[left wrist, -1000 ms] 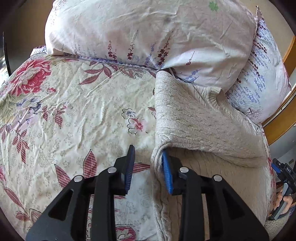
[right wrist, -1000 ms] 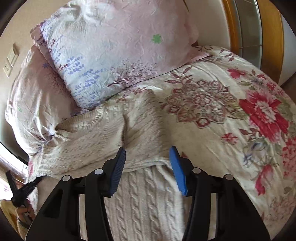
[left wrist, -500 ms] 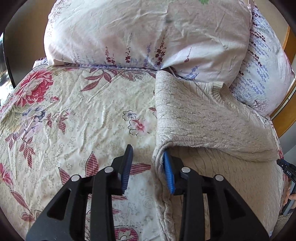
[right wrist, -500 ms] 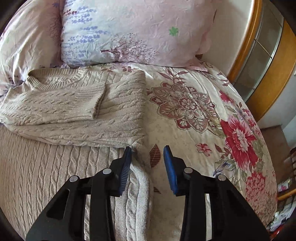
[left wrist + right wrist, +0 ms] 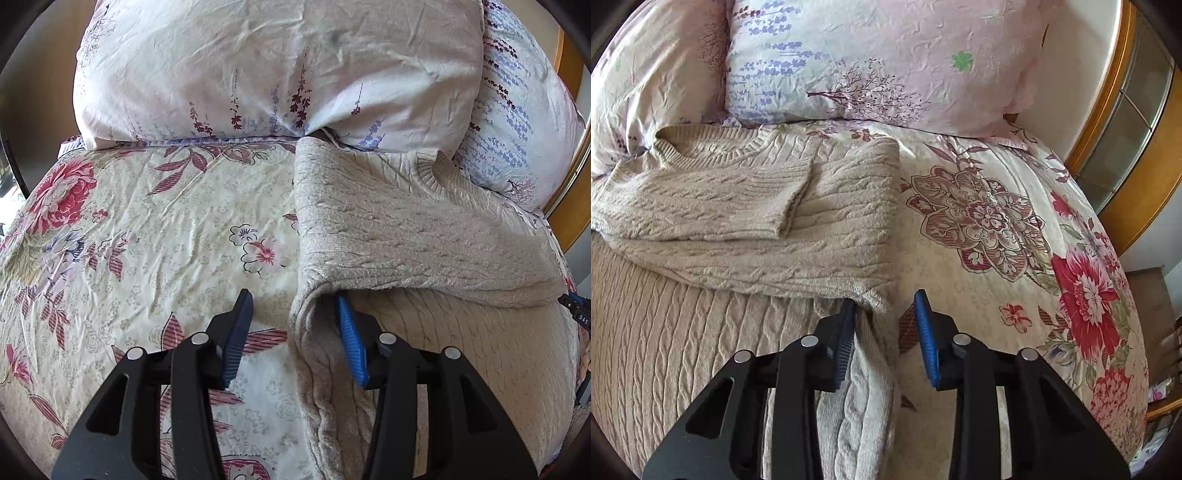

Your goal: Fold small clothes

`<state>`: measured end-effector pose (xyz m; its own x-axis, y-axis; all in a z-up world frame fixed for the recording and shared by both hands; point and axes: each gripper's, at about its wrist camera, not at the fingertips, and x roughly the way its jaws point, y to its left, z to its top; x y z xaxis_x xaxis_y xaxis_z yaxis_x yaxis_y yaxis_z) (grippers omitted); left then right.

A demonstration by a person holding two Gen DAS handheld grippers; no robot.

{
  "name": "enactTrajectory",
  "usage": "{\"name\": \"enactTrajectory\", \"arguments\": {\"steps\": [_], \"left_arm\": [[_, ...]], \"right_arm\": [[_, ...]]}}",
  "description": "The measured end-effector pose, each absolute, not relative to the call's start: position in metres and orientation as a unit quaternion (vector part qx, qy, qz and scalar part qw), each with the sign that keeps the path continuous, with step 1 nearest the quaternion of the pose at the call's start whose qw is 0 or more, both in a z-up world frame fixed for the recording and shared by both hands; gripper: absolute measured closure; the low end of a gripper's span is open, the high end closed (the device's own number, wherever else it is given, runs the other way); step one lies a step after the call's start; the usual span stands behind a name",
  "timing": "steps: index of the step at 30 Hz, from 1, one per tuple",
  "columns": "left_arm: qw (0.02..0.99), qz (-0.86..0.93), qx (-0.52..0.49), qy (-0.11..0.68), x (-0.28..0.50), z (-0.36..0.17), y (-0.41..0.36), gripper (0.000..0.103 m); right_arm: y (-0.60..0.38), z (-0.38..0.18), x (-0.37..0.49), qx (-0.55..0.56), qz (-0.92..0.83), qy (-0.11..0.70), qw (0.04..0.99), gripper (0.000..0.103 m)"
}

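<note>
- Both my tongs straddle the beige cable-knit sweater [image 5: 746, 206] on the bed [image 5: 147, 229].
- Left tongs [image 5: 295, 332] are spreading around its edge.
- Right tongs [image 5: 884, 326] are narrowing on its other edge, not yet pinching.

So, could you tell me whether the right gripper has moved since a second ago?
Yes. The right gripper has shifted rightward off the sweater's middle to its right edge, nearer the bedspread's big flower; its jaws are closing around that edge.

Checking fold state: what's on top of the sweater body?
On the beige sweater lie its folded-over upper part and, on that, a sleeve with its cuff showing. The other sleeve is not visible; it may be covered by the fold.
</note>
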<state>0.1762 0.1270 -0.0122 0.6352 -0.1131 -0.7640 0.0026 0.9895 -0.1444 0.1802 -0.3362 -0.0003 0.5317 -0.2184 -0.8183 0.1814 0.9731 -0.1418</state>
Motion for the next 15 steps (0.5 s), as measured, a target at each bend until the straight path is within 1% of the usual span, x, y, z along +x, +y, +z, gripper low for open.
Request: {"name": "enactTrajectory", "arguments": {"steps": [2, 5, 8, 11, 14, 15], "left_arm": [[0.903, -0.027, -0.066, 0.425, 0.179, -0.013, 0.128, 0.056], [0.903, -0.013, -0.075, 0.423, 0.182, -0.014, 0.135, 0.065], [0.902, -0.016, -0.086, 0.423, 0.183, -0.014, 0.14, 0.066], [0.903, -0.013, -0.076, 0.422, 0.181, -0.014, 0.138, 0.066], [0.902, -0.033, -0.089, 0.422, 0.175, -0.013, 0.142, 0.061], [0.899, -0.043, -0.094, 0.425, 0.17, -0.012, 0.143, 0.054]], "right_arm": [[-0.343, -0.001, 0.182, 0.003, -0.135, 0.465, 0.875, 0.072], [-0.359, -0.004, 0.179, 0.061, -0.152, 0.464, 0.87, 0.072], [-0.369, -0.006, 0.173, 0.111, -0.159, 0.458, 0.868, 0.069], [-0.363, -0.005, 0.174, 0.097, -0.162, 0.459, 0.868, 0.067], [-0.359, 0.0, 0.165, 0.102, -0.142, 0.459, 0.871, 0.064], [-0.36, 0.002, 0.159, 0.111, -0.134, 0.457, 0.872, 0.063]]}}
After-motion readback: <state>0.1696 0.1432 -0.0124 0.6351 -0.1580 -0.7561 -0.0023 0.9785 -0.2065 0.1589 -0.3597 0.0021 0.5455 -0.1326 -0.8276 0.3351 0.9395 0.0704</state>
